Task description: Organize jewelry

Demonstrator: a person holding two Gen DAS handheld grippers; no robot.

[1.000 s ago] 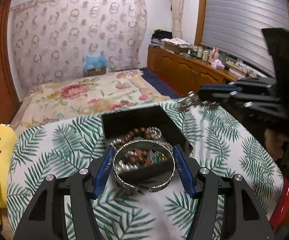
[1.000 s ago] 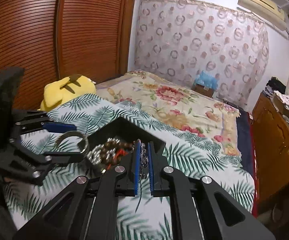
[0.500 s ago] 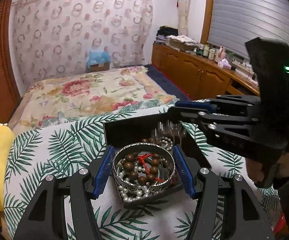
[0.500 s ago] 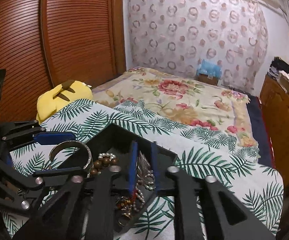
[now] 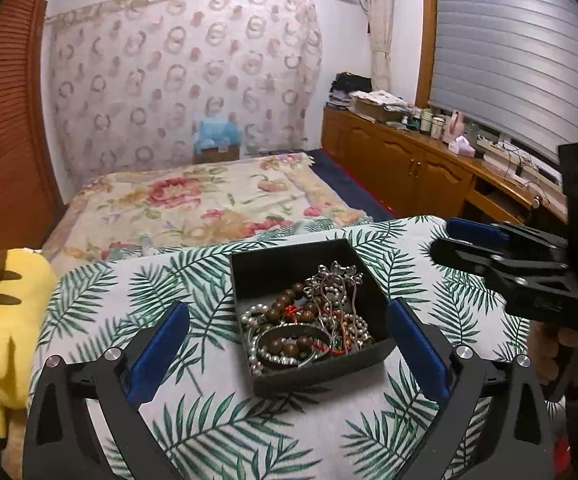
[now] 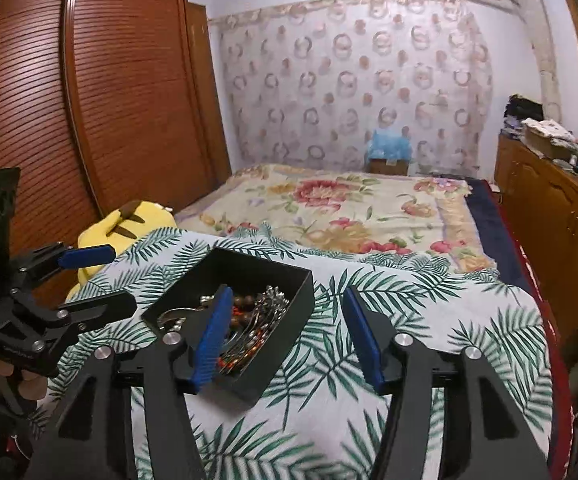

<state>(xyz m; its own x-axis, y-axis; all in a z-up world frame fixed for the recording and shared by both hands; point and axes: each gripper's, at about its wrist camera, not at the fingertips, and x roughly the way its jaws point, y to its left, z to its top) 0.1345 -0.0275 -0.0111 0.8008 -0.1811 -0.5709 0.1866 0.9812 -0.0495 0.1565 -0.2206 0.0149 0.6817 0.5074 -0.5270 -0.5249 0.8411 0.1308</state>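
With both of your grippers now free of jewelry, you look to be at the tail of a drop-off step: the left gripper (image 5: 287, 342) has just been opening and stands spread wide with nothing pinched, the black box (image 5: 289, 266) lying beyond its fingers, and the right gripper (image 6: 289, 340) has also just been opening, its jaws apart and empty, its left finger over the box's near edge. The silver bangle (image 5: 294, 341) lies inside the box at the near side, on top of the brown bead bracelet (image 5: 291, 306), pearl strands and a silver hairpin (image 5: 335, 284). I count one box, one bangle and two grippers; the tangled strands cannot be counted. No loose jewelry shows on the leaf-print cloth (image 5: 193, 412), so your next move is probably to pull both grippers back clear without snagging a strand.
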